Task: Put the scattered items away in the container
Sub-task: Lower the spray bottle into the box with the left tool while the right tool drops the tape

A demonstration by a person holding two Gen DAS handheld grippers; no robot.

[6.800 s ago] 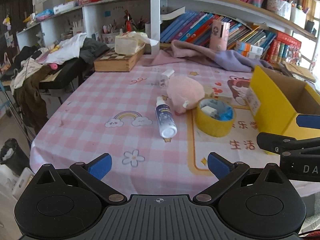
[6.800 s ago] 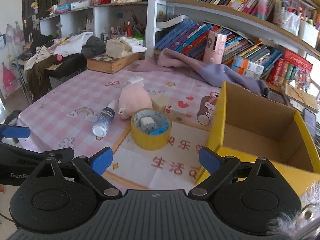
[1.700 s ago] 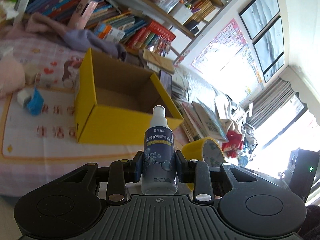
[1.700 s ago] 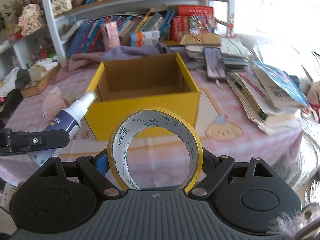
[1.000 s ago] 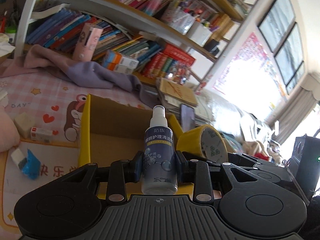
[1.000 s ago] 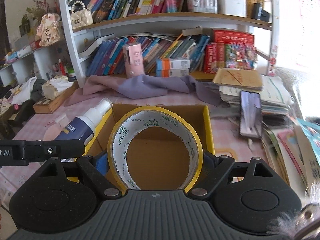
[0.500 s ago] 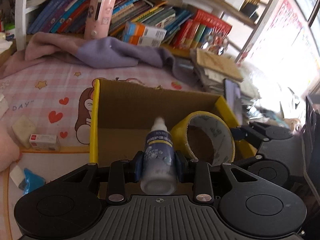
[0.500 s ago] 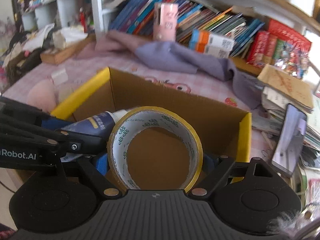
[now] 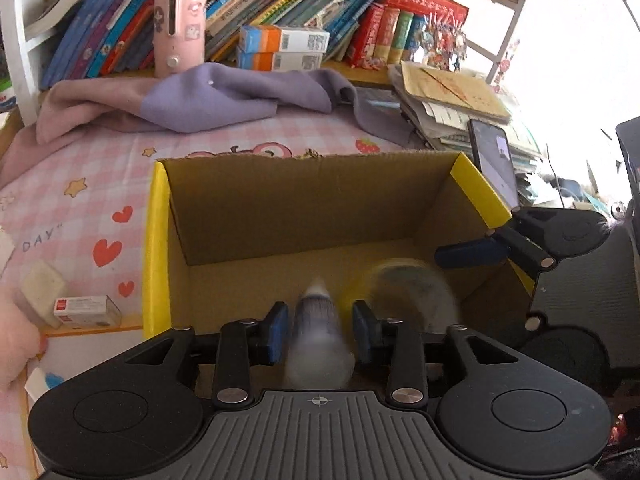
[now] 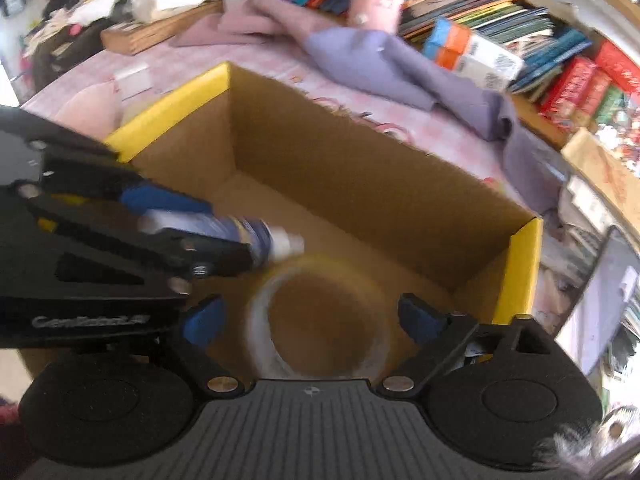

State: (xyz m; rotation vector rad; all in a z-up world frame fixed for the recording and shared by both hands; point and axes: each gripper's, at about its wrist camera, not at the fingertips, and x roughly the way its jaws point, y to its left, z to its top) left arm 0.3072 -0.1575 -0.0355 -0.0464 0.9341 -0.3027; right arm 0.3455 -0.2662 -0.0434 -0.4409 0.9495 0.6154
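The yellow cardboard box [image 9: 156, 240] stands open below both grippers, also in the right wrist view [image 10: 516, 276]. My left gripper [image 9: 320, 330] is parted; the white spray bottle [image 9: 318, 340] is blurred between the pads, falling loose into the box, and shows in the right wrist view [image 10: 256, 236]. My right gripper [image 10: 312, 318] is open; the yellow tape roll [image 10: 320, 320] is blurred between its spread fingers, dropping into the box, and shows in the left wrist view [image 9: 404, 292].
On the pink checked tablecloth [image 9: 92, 184] left of the box lie a small red-and-white box [image 9: 86, 310], an eraser [image 9: 42, 286] and a pink plush [image 9: 16, 344]. A purple cloth [image 9: 208, 96], books and a phone [image 9: 492, 160] sit behind and right.
Both grippers have lowered over the box and opened. The spray bottle and the tape roll have been let go and are dropping into the box.
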